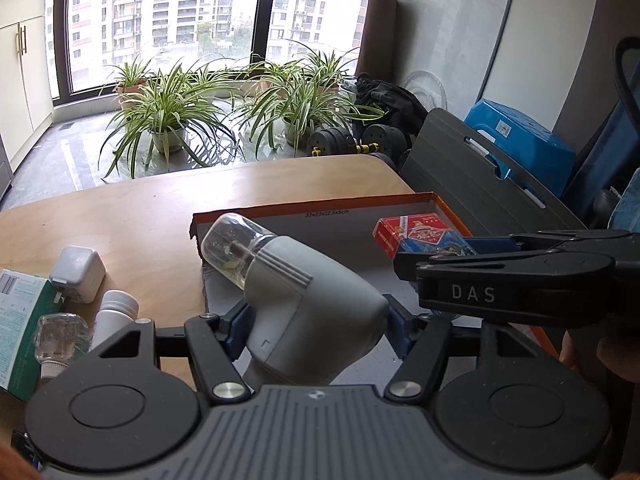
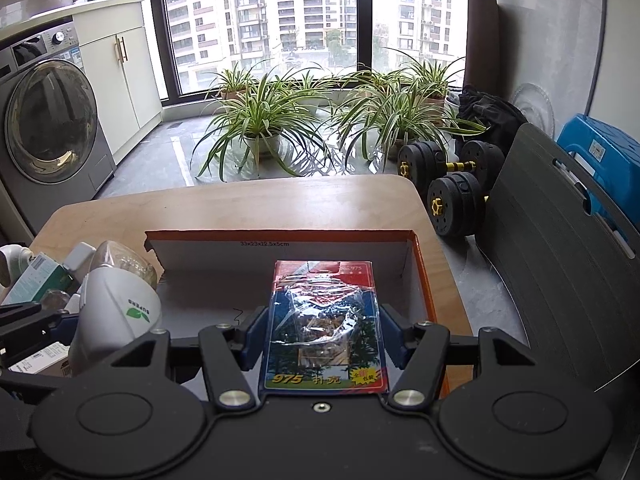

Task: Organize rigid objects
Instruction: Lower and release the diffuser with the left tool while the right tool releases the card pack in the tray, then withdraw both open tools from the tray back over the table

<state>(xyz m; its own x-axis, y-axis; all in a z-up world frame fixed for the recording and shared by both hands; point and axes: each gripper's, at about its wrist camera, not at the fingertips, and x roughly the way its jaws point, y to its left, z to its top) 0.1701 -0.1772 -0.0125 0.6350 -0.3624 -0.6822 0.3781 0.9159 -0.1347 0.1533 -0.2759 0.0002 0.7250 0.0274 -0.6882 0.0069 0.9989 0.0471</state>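
Mid-sort, we hold both items over the orange-edged box (image 2: pixel 420 272) — left gripper (image 1: pixel 316 320) clamped on grey gadget (image 1: pixel 312 304), right gripper (image 2: pixel 322 336) on card pack (image 2: pixel 324 320) — next: lower, release w/ care.

A wooden counter (image 2: pixel 320 200) with rounded corners filled the middle of the frame. An open box (image 2: pixel 422 276) lay on it at centre right. At lower left a white adapter (image 1: pixel 78 274), a white bottle (image 1: pixel 116 314), a clear bottle (image 1: pixel 60 336) and a green carton (image 1: pixel 20 312) crowded together on it.
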